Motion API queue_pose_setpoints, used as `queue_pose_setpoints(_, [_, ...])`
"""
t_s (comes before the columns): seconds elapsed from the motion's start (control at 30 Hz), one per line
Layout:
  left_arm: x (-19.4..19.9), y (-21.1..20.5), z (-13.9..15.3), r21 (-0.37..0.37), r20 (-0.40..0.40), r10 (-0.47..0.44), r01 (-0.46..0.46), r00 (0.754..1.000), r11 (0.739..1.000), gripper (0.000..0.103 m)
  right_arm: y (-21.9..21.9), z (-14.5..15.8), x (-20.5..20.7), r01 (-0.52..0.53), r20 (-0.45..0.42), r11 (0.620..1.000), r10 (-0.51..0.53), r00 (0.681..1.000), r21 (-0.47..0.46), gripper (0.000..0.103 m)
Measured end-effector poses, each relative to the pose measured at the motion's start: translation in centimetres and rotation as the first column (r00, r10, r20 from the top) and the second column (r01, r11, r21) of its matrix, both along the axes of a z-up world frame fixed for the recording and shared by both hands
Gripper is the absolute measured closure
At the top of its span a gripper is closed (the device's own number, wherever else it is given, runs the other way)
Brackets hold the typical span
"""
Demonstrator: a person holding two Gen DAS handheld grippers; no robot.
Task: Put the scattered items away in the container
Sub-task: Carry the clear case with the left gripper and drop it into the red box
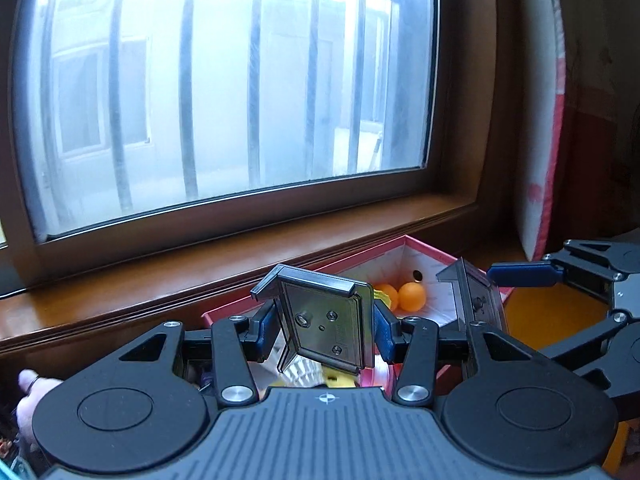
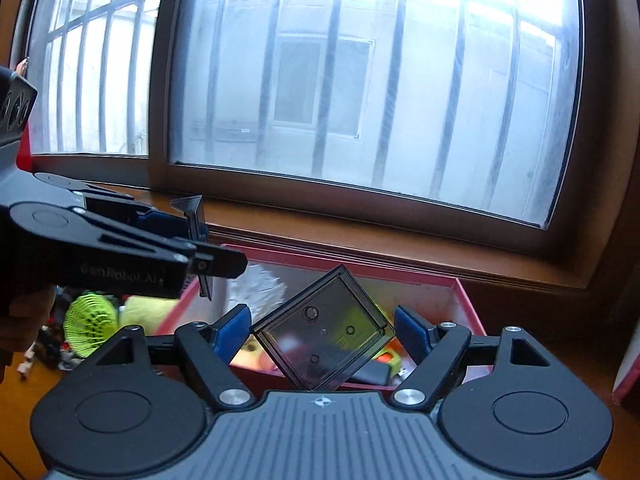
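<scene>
**Two smoky plastic squares held over the pink box by the window**

The left tongs (image 1: 326,330) are clamped on a smoky clear square case (image 1: 326,322), blue pads pressing its two side edges, the flat face with three small round marks turned toward the camera. Just beyond and below their tips sits the pink box (image 1: 432,254), pushed against the wooden sill (image 1: 160,284); two orange balls (image 1: 412,295) lie inside it, ahead and to the right of the held case. The right tongs (image 2: 322,330) grip a second smoky square case (image 2: 324,330), tilted onto one corner like a diamond, the pads touching its left and right corners. It hangs above the near wall of the box, with yellow and orange things showing dimly through it. To the left of the right tongs, outside the box, a lime-green mesh piece (image 2: 90,318) lies on the tabletop. The barred window (image 2: 360,80) fills the view above both pairs.
</scene>
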State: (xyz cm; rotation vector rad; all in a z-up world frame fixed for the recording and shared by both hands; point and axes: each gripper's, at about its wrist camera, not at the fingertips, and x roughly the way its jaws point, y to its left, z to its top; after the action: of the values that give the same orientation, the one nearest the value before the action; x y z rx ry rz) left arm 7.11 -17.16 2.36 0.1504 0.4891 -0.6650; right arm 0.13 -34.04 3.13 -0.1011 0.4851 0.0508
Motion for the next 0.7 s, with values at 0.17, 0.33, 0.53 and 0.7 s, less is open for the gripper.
queue_pose_setpoints(0.17, [1.4,-1.7,-0.5,0.025,-0.010,0.022,-0.022,1.000,0.999,0.053,-1.9,-1.0,2.2,0.026,-0.020,1.000,-0.026,0.999,0.003,0.023])
queue_pose_setpoints(0.33, [1.8,-2.2,-0.6,0.033,-0.006,0.040,-0.040,0.999,0.999,0.042,-3.5,-2.1,3.8,0.057,-0.058,0.998,-0.056,0.997,0.021,0.023])
queue_pose_setpoints(0.53, [1.9,-2.0,-0.8,0.044,-0.015,0.060,-0.059,0.998,0.997,0.028,-4.4,-3.0,4.8,0.080,-0.089,0.996,-0.075,0.993,0.046,0.022])
queue_pose_setpoints(0.7, [1.5,-1.2,-1.0,0.052,-0.027,0.084,-0.082,0.996,0.995,0.018,-4.3,-3.0,4.7,0.103,-0.084,0.993,-0.098,0.992,0.051,0.014])
